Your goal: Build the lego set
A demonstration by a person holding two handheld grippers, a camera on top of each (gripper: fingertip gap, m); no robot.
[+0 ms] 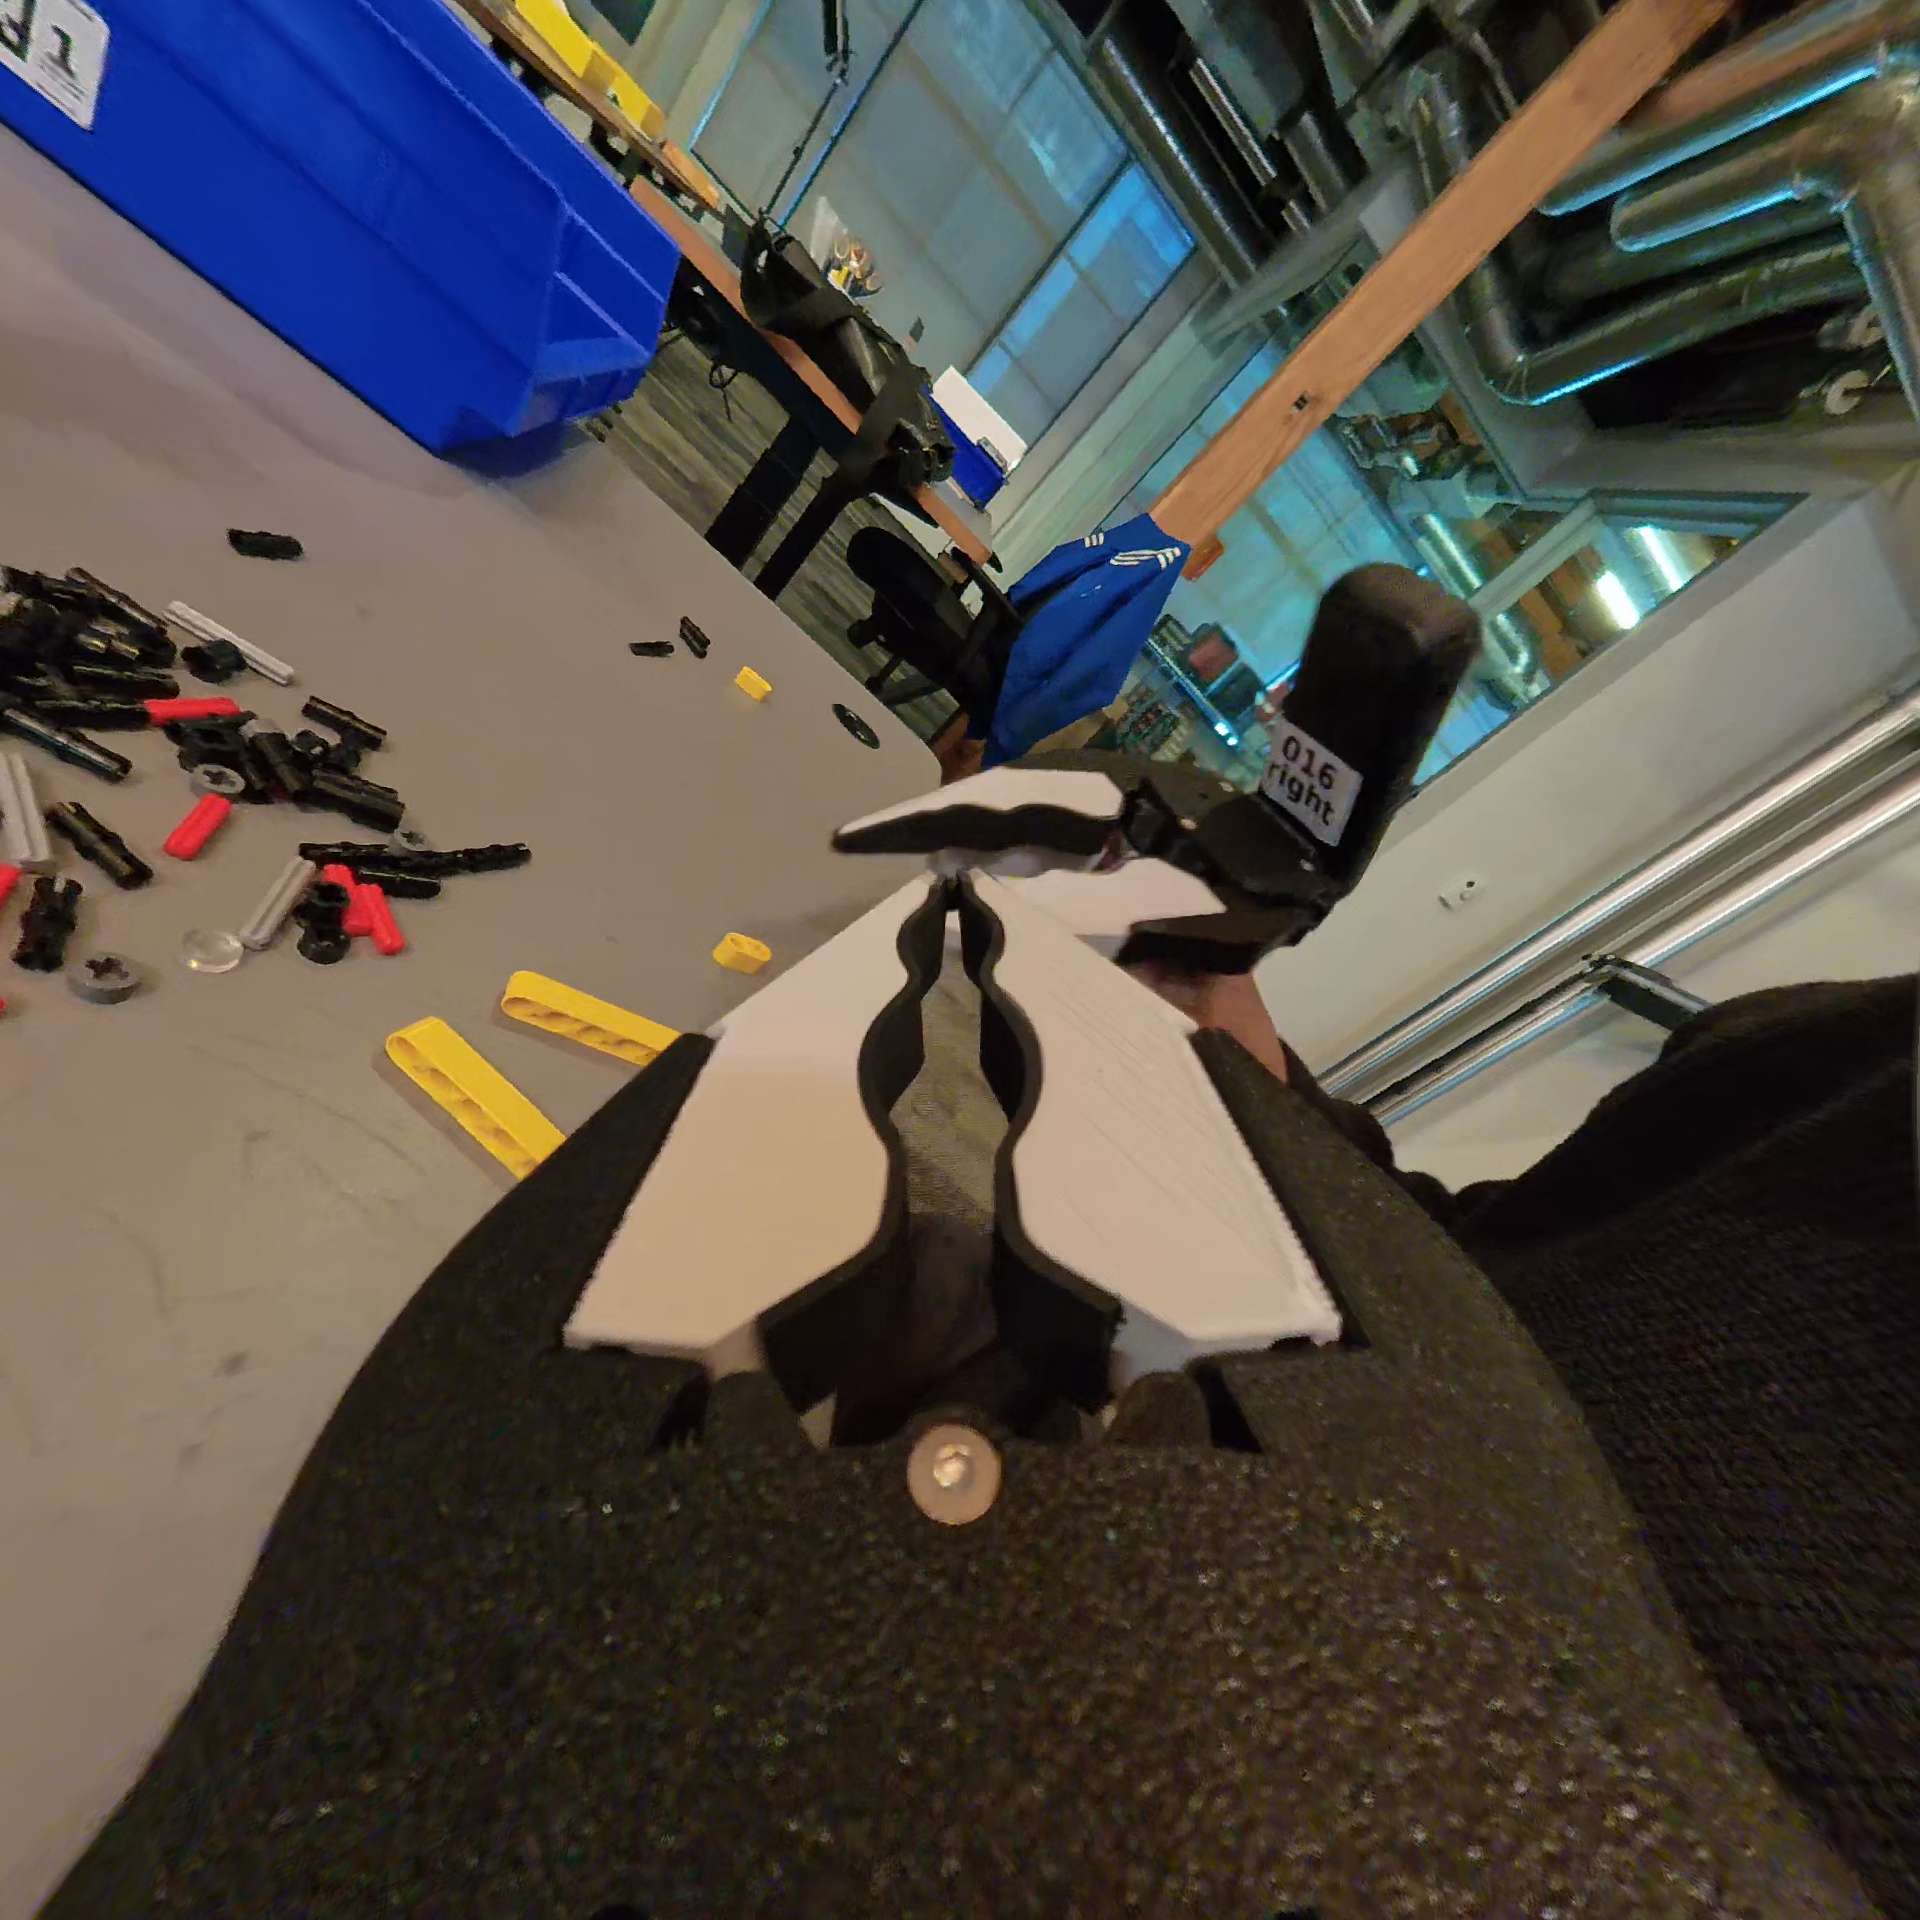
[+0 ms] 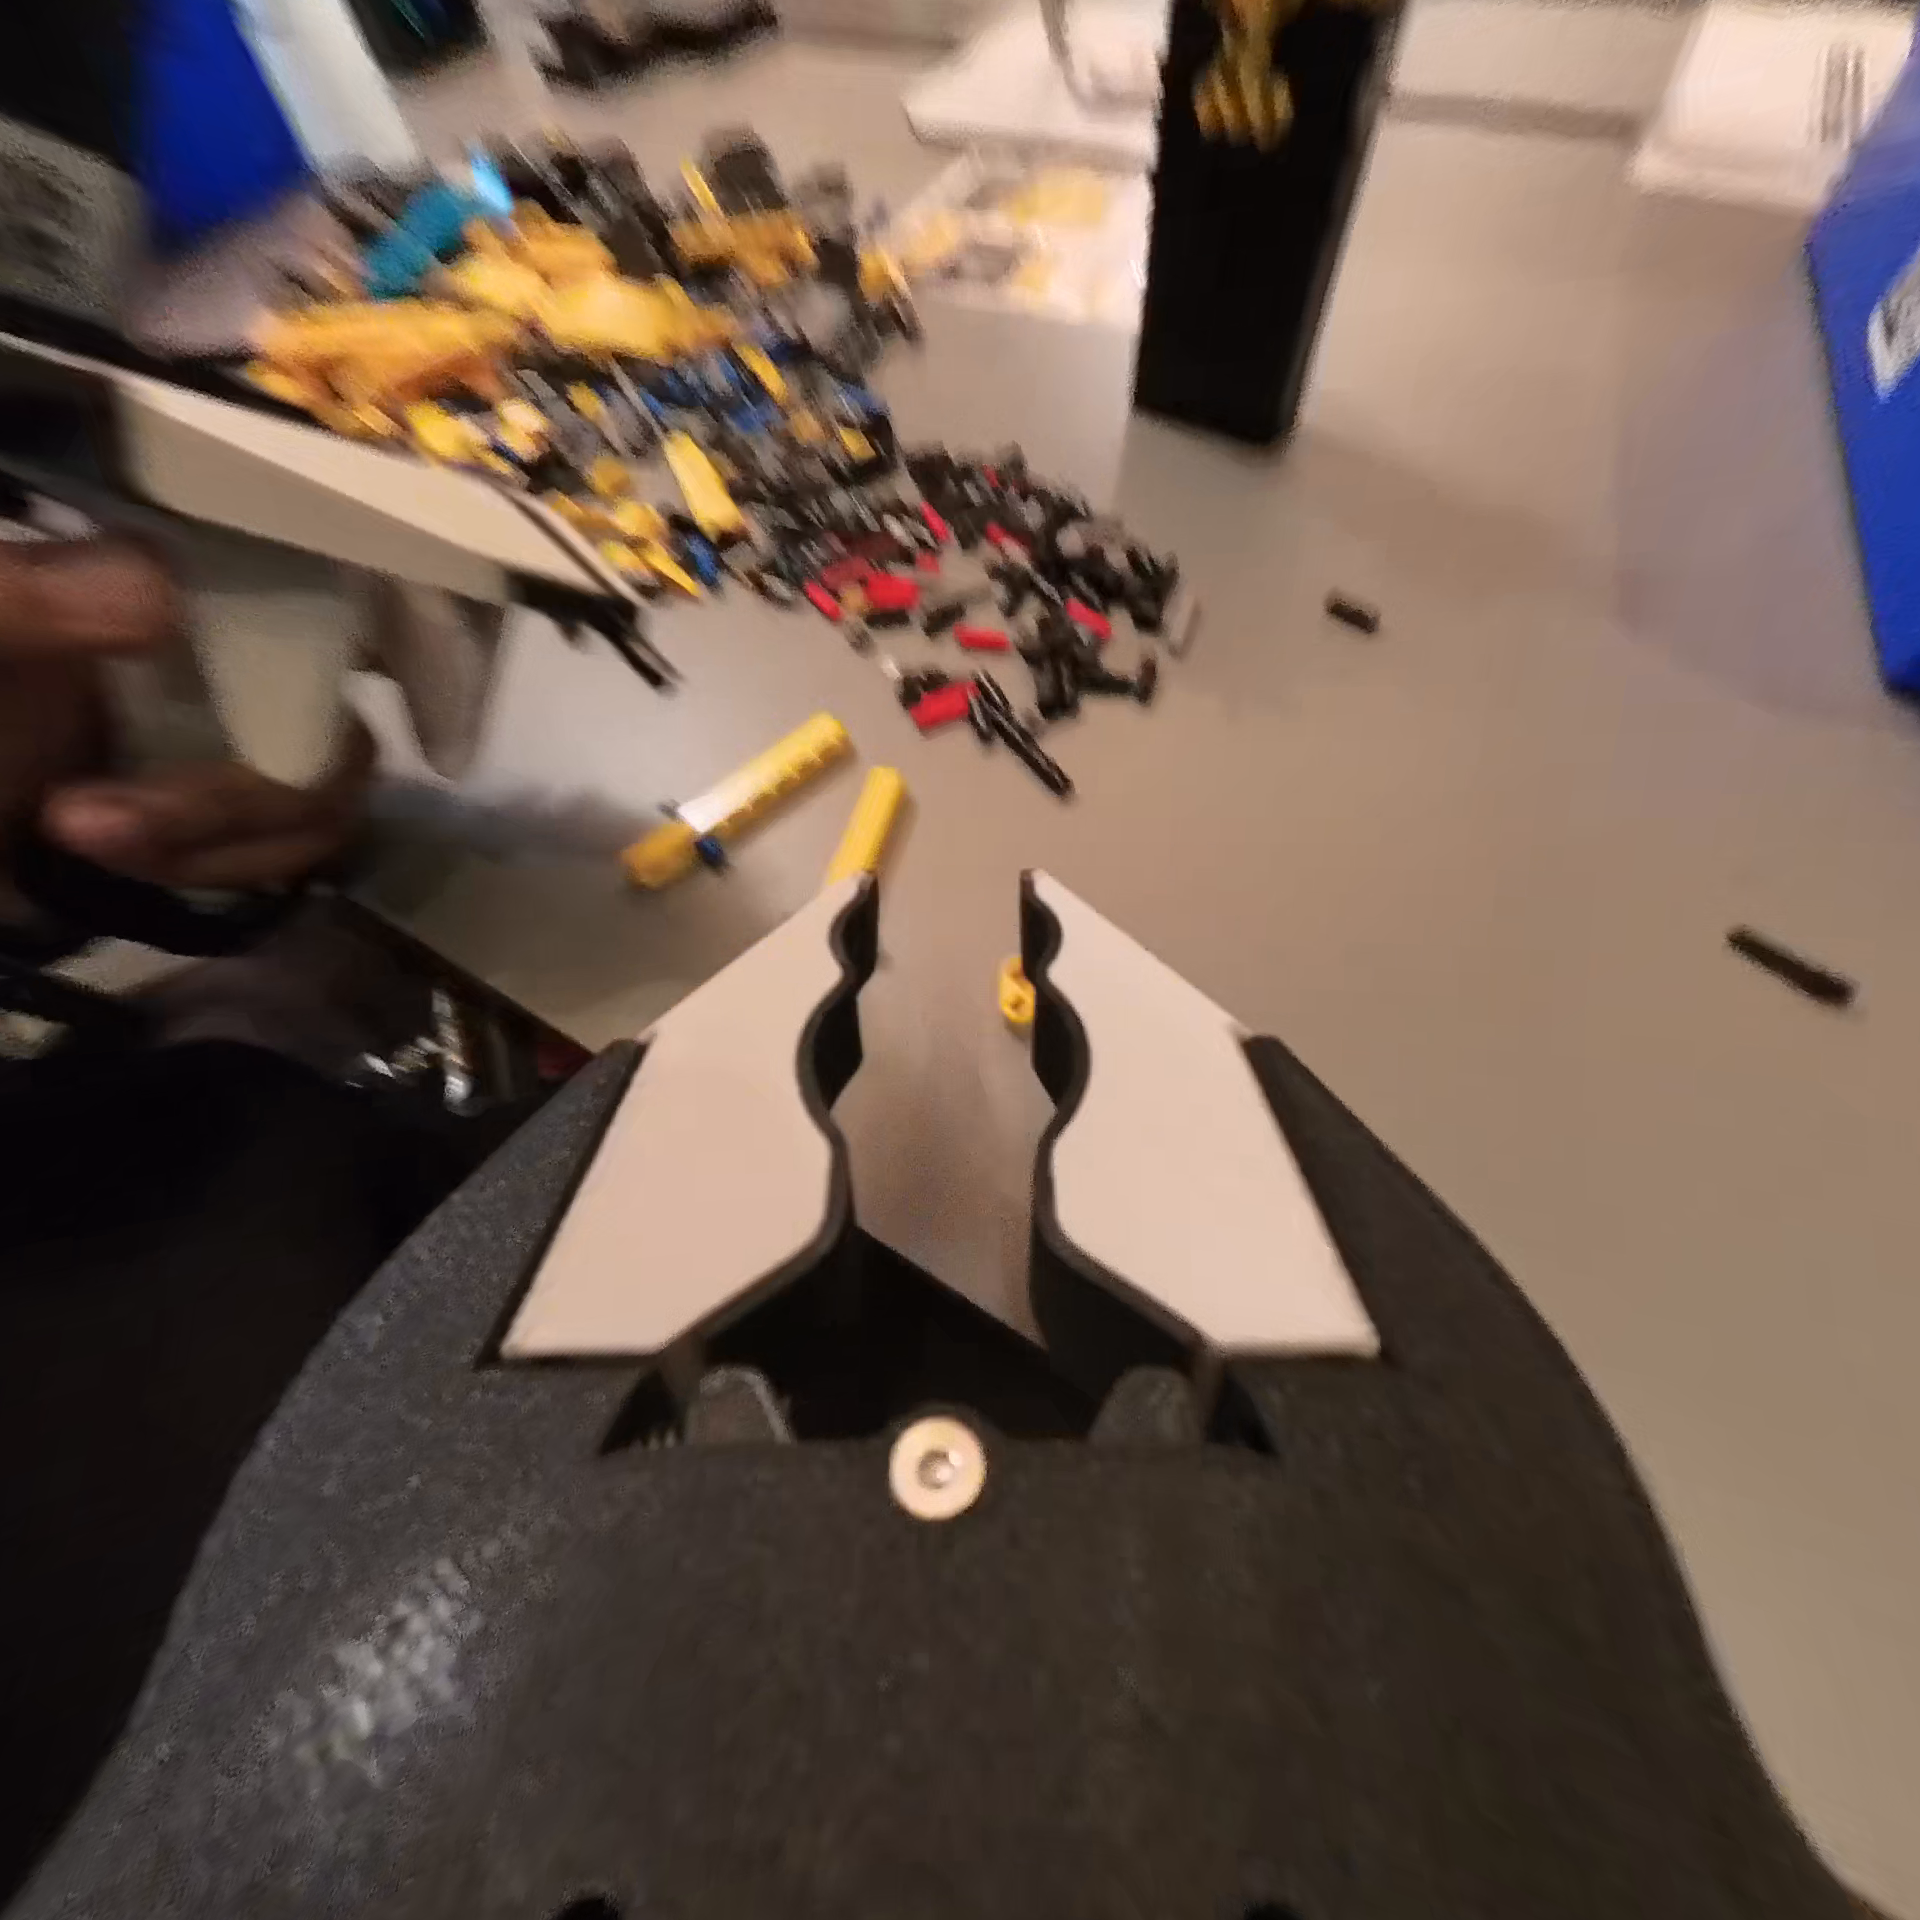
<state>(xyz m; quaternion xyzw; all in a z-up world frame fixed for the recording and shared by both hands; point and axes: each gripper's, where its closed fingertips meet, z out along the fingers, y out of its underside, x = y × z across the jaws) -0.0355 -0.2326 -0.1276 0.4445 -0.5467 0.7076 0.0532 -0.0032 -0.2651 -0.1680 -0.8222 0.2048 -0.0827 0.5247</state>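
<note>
My left gripper [image 1: 951,891] is shut, its tips meeting above the grey table [image 1: 312,1299]; I see nothing clearly between them. It also shows blurred at the left of the right wrist view [image 2: 582,603], held by a hand [image 2: 114,748]. My right gripper [image 2: 951,885] is open and empty, low over the table. A small yellow piece [image 2: 1015,992] lies on the table between its fingers, next to the right one. In the left wrist view the right gripper [image 1: 914,857] sits just beyond my left tips. Two yellow beams [image 1: 587,1018] [image 2: 748,800] lie close by.
A pile of black, red and grey small parts [image 1: 208,769] [image 2: 997,613] lies on the table, with a blurred yellow and blue pile [image 2: 582,332] behind it. A blue bin [image 1: 364,208] [image 2: 1870,436] and a tall black box [image 2: 1247,229] stand farther back. Loose black pins [image 2: 1789,966] lie scattered. The left gripper's tips are roughly 7 cm from the right gripper's.
</note>
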